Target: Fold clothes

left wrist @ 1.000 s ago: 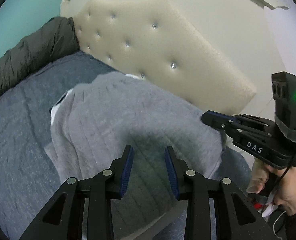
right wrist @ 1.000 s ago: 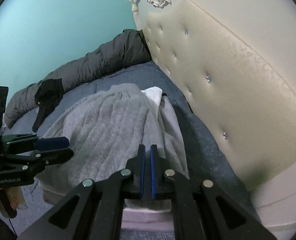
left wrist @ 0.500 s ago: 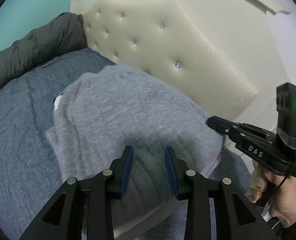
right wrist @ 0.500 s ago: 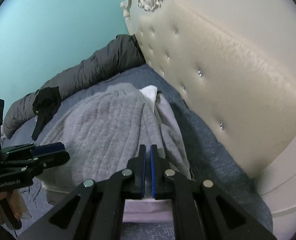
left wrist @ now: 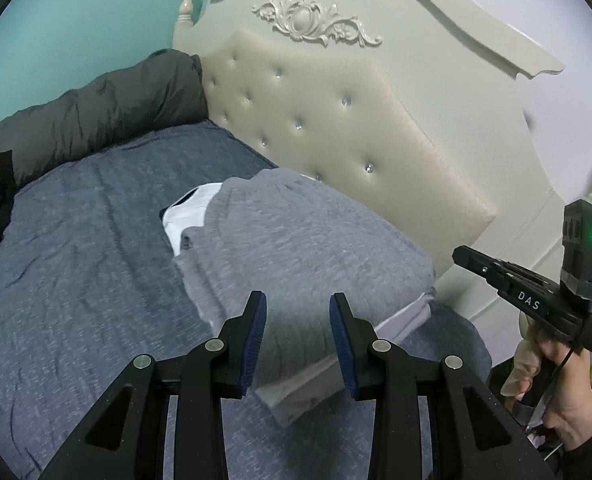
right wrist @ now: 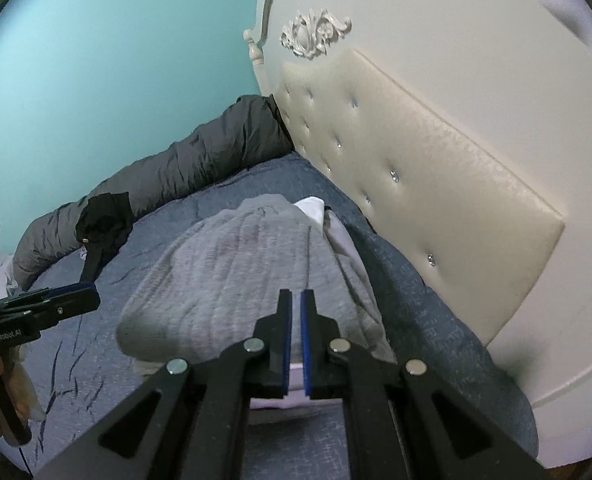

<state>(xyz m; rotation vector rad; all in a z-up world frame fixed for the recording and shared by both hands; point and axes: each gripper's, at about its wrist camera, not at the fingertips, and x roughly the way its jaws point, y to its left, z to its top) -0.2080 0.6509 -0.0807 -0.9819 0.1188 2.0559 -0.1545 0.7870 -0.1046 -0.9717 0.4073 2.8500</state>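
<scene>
The bed's blue-grey woven cover (left wrist: pixel 76 264) was creased. A folded light-grey fleece garment (left wrist: pixel 296 248) lay on it beside the cream tufted headboard (left wrist: pixel 336 128), over a white cloth (left wrist: pixel 184 216). A dark grey puffer jacket (left wrist: pixel 88 120) lay along the far edge.

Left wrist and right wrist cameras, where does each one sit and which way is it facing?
Left wrist: on the left gripper, jaws open, looking over the folded grey garment toward the tufted headboard; the right gripper and its hand show at right.
Right wrist: on the right gripper, jaws nearly closed and empty, looking along the bed toward the teal wall; the left gripper shows at left.
Shared: garment, headboard, dark jacket.
</scene>
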